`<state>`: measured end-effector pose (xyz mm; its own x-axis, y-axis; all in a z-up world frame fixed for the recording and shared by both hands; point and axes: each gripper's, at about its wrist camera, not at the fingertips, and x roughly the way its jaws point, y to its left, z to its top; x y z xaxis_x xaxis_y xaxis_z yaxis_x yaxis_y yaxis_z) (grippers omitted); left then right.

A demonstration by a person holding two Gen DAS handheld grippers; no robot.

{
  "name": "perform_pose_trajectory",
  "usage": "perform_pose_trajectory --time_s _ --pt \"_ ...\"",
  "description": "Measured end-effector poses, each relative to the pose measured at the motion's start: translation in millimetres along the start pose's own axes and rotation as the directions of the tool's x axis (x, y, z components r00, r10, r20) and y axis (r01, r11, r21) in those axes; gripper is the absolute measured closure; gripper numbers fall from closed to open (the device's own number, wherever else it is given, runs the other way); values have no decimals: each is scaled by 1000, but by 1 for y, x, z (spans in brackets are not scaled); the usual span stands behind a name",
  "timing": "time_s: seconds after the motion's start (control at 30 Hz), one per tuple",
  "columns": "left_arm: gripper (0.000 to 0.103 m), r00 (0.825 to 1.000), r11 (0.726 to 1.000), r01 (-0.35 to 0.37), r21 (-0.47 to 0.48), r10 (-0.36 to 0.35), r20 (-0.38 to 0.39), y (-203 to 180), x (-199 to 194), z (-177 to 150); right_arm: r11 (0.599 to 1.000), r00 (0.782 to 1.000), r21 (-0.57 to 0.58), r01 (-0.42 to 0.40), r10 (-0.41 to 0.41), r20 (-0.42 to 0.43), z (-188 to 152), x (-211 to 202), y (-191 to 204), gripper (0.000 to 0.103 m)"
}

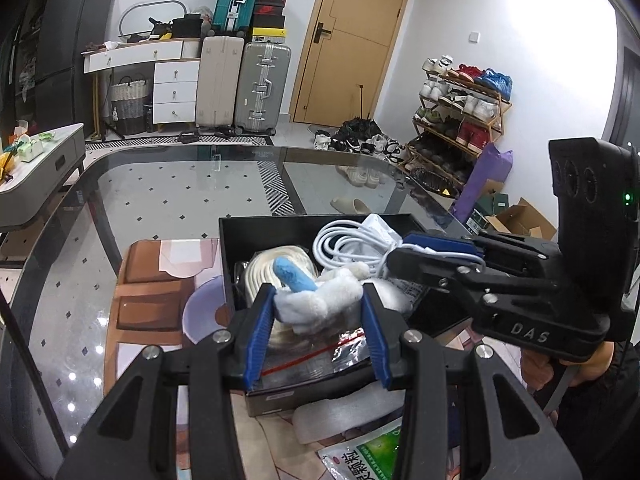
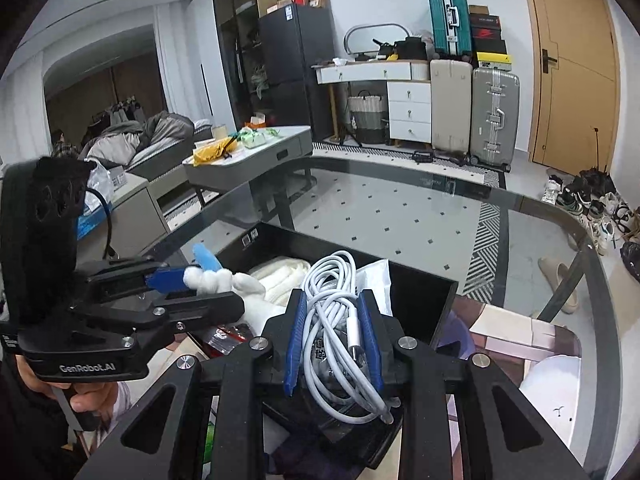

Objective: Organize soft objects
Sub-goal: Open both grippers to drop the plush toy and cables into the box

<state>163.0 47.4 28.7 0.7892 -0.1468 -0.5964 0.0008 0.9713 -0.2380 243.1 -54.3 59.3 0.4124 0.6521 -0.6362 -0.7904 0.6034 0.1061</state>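
Note:
A white plush toy with a blue part (image 1: pixel 316 300) hangs between the blue pads of my left gripper (image 1: pixel 317 289), which is shut on it above an open black box (image 1: pixel 228 256). My right gripper (image 2: pixel 331 296) is shut on a coiled white charging cable (image 2: pixel 332 276), also over the black box (image 2: pixel 424 296). In the left wrist view the right gripper (image 1: pixel 396 257) reaches in from the right with the cable (image 1: pixel 344 244). In the right wrist view the left gripper (image 2: pixel 192 288) comes in from the left with the plush toy (image 2: pixel 212 278). A cream cloth roll (image 1: pixel 258 272) lies inside the box.
The box stands on a glass table (image 1: pixel 160 184) with a printed mat (image 1: pixel 140 280) under it. A foil packet (image 1: pixel 320 356) and a white plastic bag (image 1: pixel 378 224) lie in the box. A green sachet (image 1: pixel 360 460) and a white foam piece (image 1: pixel 340 412) lie near the front edge.

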Motion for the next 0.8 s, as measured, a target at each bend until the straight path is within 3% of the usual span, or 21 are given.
perform_pose_trajectory --time_s 0.33,0.53,0.8 --pt "61 999 997 -43 60 43 0 -10 2 -1 1000 999 -6 30 -30 -39 0 22 0 76" --pt "59 998 995 -57 85 58 -7 -15 2 -2 998 998 19 56 -56 -25 -1 18 -7 62" --pt "59 999 993 -49 110 51 -14 -13 -2 -3 999 998 -2 45 -45 -46 -8 14 -1 62"
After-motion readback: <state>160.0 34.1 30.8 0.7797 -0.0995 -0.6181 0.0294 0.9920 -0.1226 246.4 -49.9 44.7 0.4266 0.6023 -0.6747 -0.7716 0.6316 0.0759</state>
